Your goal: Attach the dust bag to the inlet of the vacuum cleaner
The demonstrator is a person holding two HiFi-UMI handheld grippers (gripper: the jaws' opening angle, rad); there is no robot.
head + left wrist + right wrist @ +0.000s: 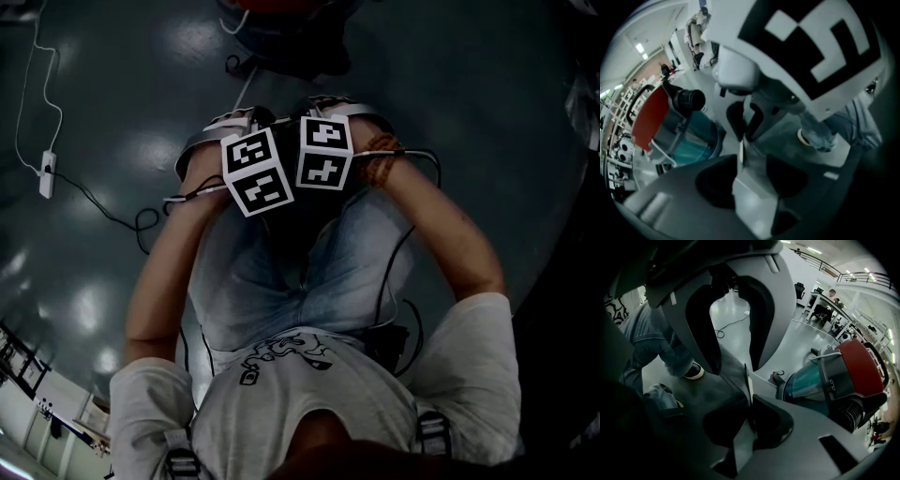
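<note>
The dust bag is grey fabric (725, 367) with a thin white card collar (747, 380). My right gripper (749, 401) is shut on the collar's edge. Facing it, my left gripper (736, 365) stands wide open, and the fabric runs up between its dark fingers (699, 329) without being pressed. In the left gripper view the bag's pale card (750, 192) lies between my own open jaws (750, 160), and the right gripper (743, 136) pinches its far end. The vacuum cleaner, with a red lid (862, 366), a teal canister (693, 140) and a black inlet port (690, 99), stands on the floor beyond. Both marker cubes (255, 172) hover over my knees.
My legs in jeans (281, 272) and a shoe (696, 371) are right under the grippers. A white power strip (47, 174) with its cord lies on the floor at the left, near black cables (141, 223). White shelving (37, 403) is at the lower left. Desks (825, 298) stand far off.
</note>
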